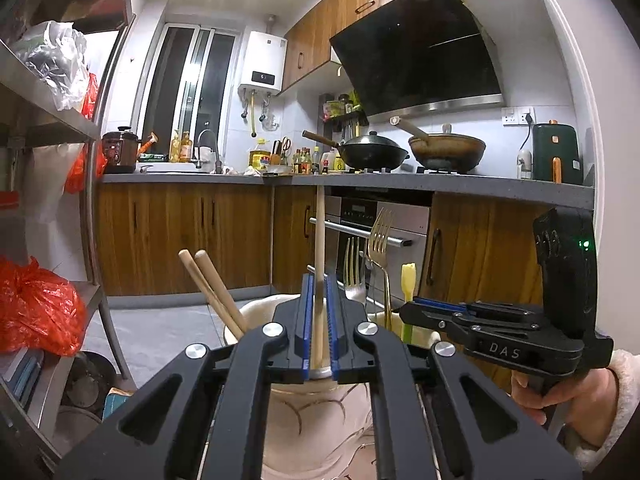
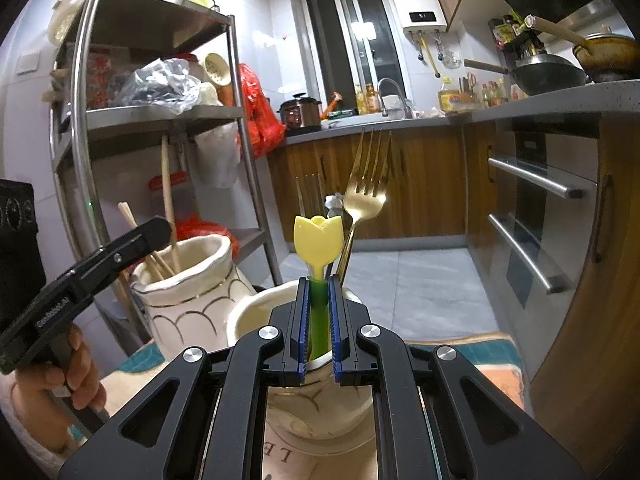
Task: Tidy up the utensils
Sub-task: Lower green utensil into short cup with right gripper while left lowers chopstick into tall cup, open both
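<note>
My left gripper (image 1: 319,280) is shut on a long wooden stick (image 1: 319,236) that stands upright in a cream ceramic jar (image 1: 256,316) holding two wooden chopsticks (image 1: 212,284). My right gripper (image 2: 319,280) is shut on the green stem of a yellow tulip-topped utensil (image 2: 318,240), standing in a second cream jar (image 2: 248,316). That jar also holds a gold fork (image 2: 366,196) and a silver fork (image 1: 352,268). The right gripper (image 1: 416,302) shows at the right of the left wrist view; the left gripper (image 2: 156,226) shows at the left of the right wrist view.
The jars stand close together on a patterned cloth (image 2: 496,352). A steel shelf rack (image 2: 160,120) with red bags stands to the left. Wooden cabinets, an oven (image 2: 536,216) and a grey counter (image 1: 400,182) with woks lie beyond.
</note>
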